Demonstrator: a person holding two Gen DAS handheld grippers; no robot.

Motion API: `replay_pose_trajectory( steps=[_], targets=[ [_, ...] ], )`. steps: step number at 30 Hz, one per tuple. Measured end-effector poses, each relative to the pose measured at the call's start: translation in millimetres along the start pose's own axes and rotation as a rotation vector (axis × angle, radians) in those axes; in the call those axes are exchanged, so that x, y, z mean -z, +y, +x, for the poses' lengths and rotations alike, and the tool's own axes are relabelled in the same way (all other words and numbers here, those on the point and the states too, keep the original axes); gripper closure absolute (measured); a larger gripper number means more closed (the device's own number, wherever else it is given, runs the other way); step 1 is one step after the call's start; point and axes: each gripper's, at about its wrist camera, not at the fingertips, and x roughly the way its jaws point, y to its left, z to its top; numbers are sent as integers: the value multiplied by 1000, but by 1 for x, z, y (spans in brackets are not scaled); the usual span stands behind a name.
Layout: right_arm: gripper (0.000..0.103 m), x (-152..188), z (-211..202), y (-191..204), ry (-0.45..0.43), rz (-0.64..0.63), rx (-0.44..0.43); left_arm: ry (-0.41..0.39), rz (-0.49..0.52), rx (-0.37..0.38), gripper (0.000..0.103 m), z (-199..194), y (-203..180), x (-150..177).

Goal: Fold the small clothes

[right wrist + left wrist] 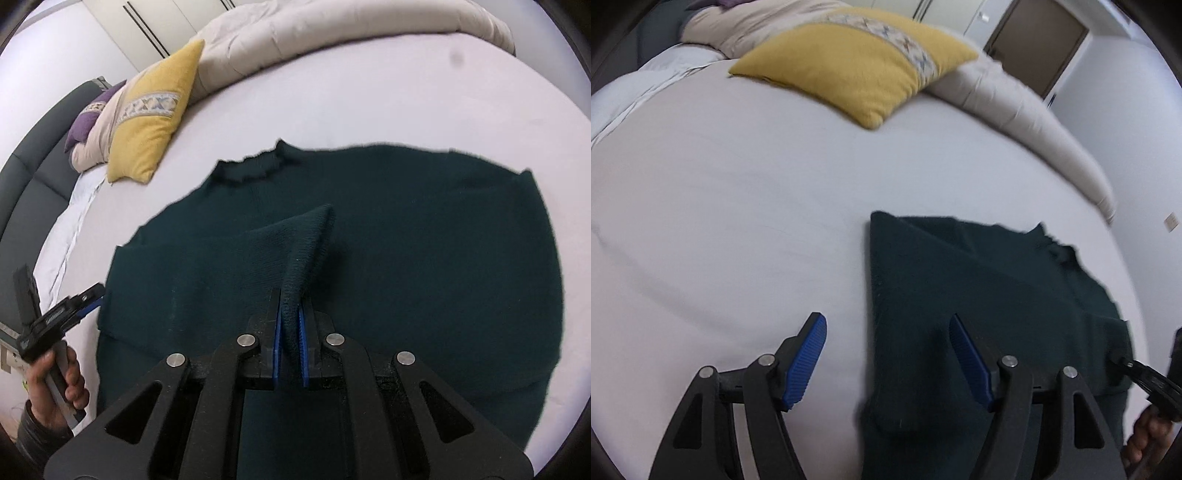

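Dark green knit sweater (406, 240) is spread flat on the white bed (406, 110), one cuff (306, 251) pinched in the right gripper (290, 332), while the left gripper (886, 354) is held with jaws spread at the opposite edge, which should be gripped squarely before folding.

Dark teal knit sweater (406, 229) on a pale lilac-white bed sheet (369, 103). Mustard-yellow pillow (849, 62) with a blue-and-white patterned band; beige duvet (332, 29); purple cushion (83, 125); blue pads (807, 360).
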Motion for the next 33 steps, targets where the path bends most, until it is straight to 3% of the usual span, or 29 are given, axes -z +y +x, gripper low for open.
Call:
replay_pose_trajectory(
  steps=[3,5,6,7,9,13,16,19,24,28,31,33],
  targets=[
    [96,11,0,-15,1,37,-1,6,46,-45,44,12,-9,-2],
    [96,14,3,-25,3,58,-16,8,53,-51,82,15,-10,-3],
    [96,14,4,-26,4,57,-13,12,52,-48,85,16,-10,-3],
    [96,15,5,-25,6,51,-6,2,62,-59,94,15,-10,-4],
    [96,14,2,-19,2,43,8,-10,74,-63,95,11,-10,-4],
    [97,6,-10,-7,-38,49,-17,-48,-16,-29,95,-1,8,-2],
    [97,5,17,-17,28,88,15,-38,12,-55,94,13,9,3],
    [97,12,16,-27,-1,146,-41,-42,18,-55,94,12,8,2],
    [96,10,6,-26,0,155,-43,-49,-40,-14,84,5,19,1],
    [93,16,8,-28,32,144,-28,-108,-93,-20,79,-14,23,-2],
    [90,17,-6,-26,18,135,35,-184,-46,-25,79,-35,11,-6],
    [90,17,-23,-18,-40,118,63,-201,15,-22,79,-40,-5,-8]
  ],
)
